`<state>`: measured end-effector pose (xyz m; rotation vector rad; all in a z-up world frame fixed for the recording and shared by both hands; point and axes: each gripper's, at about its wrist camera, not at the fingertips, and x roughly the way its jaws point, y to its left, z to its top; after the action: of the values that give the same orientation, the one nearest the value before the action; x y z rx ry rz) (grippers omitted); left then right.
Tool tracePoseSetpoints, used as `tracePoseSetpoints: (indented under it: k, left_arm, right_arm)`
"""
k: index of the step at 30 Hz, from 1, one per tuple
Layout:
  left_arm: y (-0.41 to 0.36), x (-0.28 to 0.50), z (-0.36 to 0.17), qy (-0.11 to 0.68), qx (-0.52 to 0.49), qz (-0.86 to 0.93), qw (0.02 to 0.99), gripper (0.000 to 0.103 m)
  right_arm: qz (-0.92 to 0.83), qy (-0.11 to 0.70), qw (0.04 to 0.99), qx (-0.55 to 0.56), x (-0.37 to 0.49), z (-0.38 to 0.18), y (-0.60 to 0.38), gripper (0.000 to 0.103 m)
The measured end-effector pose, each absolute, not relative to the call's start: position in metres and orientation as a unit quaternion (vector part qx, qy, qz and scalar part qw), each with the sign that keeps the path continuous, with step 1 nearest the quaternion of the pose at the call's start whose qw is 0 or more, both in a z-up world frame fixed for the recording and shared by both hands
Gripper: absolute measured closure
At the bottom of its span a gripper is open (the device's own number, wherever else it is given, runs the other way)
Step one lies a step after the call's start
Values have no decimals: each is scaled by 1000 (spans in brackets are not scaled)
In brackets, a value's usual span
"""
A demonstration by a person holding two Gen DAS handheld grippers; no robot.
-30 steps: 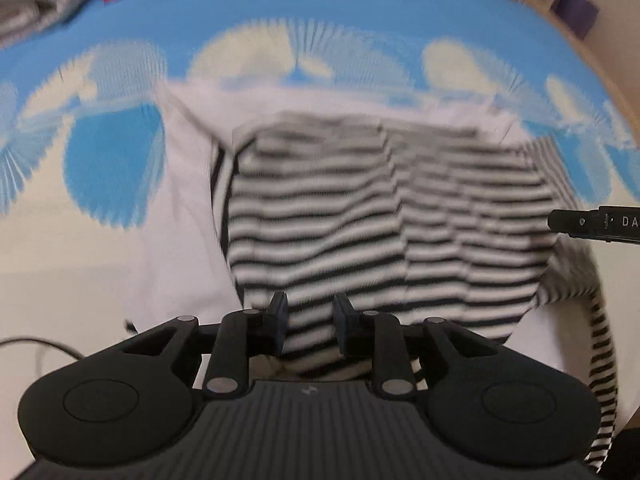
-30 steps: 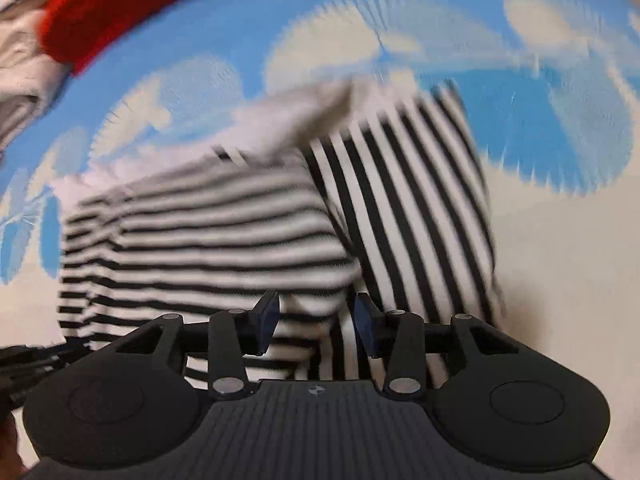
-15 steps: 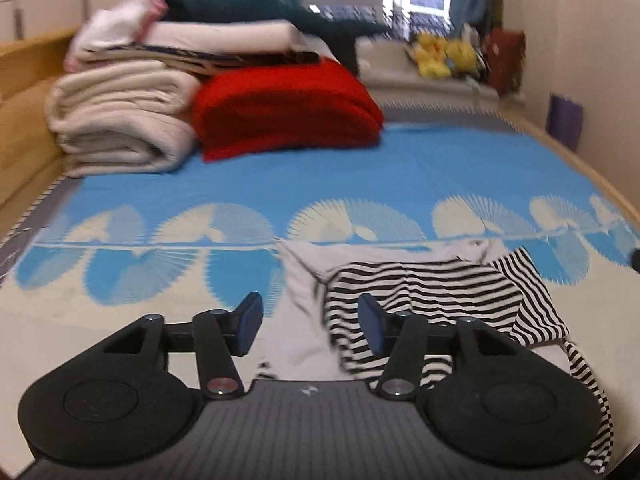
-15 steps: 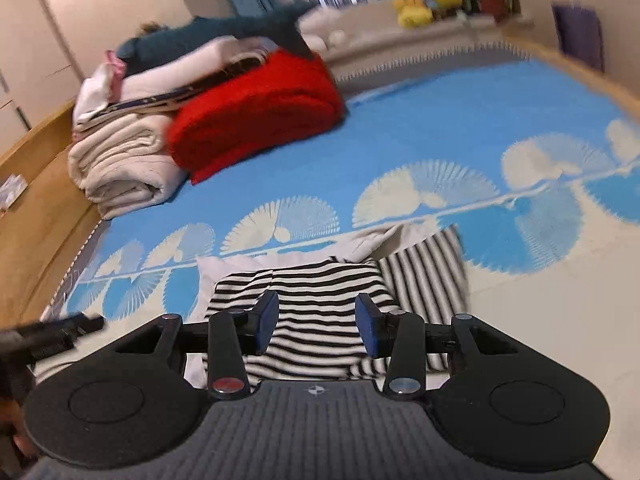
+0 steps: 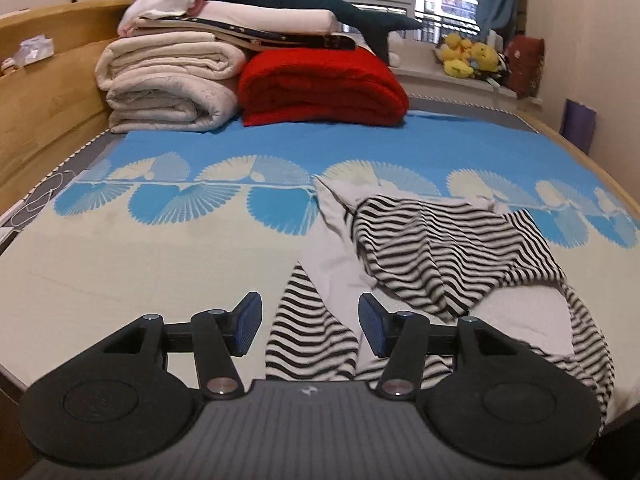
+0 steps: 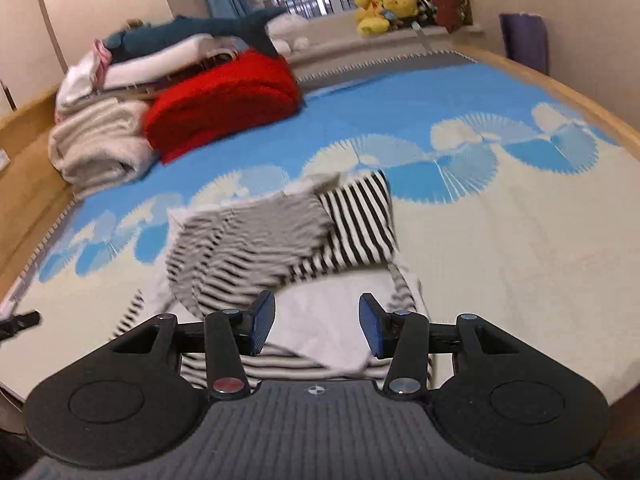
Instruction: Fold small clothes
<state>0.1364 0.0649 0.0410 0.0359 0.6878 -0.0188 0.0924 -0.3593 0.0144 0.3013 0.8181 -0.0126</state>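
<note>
A small black-and-white striped garment with a plain white inside lies partly folded on the bed. It also shows in the right wrist view. My left gripper is open and empty, held above the garment's near left striped part. My right gripper is open and empty, above the garment's near white panel. The tip of the left gripper shows at the right wrist view's left edge.
The bed has a blue and cream fan-patterned cover. A red folded blanket and a stack of cream quilts sit at the far end. A wooden bed frame runs along the left. Plush toys sit by the window.
Both grippers have pulled back and up from the garment and opened wider. The garment stays folded on the bed, farther below me than before.
</note>
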Motion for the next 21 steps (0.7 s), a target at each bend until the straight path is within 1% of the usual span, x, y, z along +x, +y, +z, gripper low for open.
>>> tracePoseSetpoints:
  k: [4, 7, 8, 9, 10, 11, 14, 17, 18, 19, 20, 21]
  left_arm:
    - [63, 132, 38, 318, 24, -6, 948, 40]
    - [66, 128, 9, 314, 20, 7, 949, 40]
    - [65, 128, -4, 329, 24, 9, 944, 40]
    - [63, 136, -13, 366, 30, 22, 930, 42]
    - [63, 139, -16, 375, 24, 25, 926, 44]
    - [62, 139, -16, 365, 17, 15, 931, 43]
    - [56, 143, -23, 360, 46, 10, 932, 39]
    - [59, 151, -37, 390, 55, 13, 919, 38]
    - [61, 155, -42, 402, 50, 15, 914, 38]
    - [64, 158, -47, 412, 41, 16, 910, 33]
    - [66, 162, -52, 423, 32, 16, 906, 25]
    - [68, 165, -55, 432, 27, 17, 901, 22]
  right_arm:
    - [-27, 423, 896, 130, 83, -4, -362, 54]
    - [-32, 429, 892, 138, 82, -14, -366, 54]
    - [-34, 432, 891, 136, 82, -18, -366, 54]
    - [-39, 439, 888, 131, 83, -24, -366, 54]
    - [-44, 447, 884, 127, 85, -30, -366, 54]
    - [-46, 451, 882, 126, 86, -35, -367, 54]
    - [-54, 466, 875, 120, 90, -51, -367, 54]
    - [-51, 480, 867, 122, 96, -62, -366, 54]
    - [-47, 483, 867, 113, 97, -64, -365, 52]
    - [-48, 486, 866, 102, 98, -67, -363, 51]
    - [-51, 492, 864, 92, 98, -70, -362, 50]
    - [-53, 498, 861, 88, 99, -73, -362, 49]
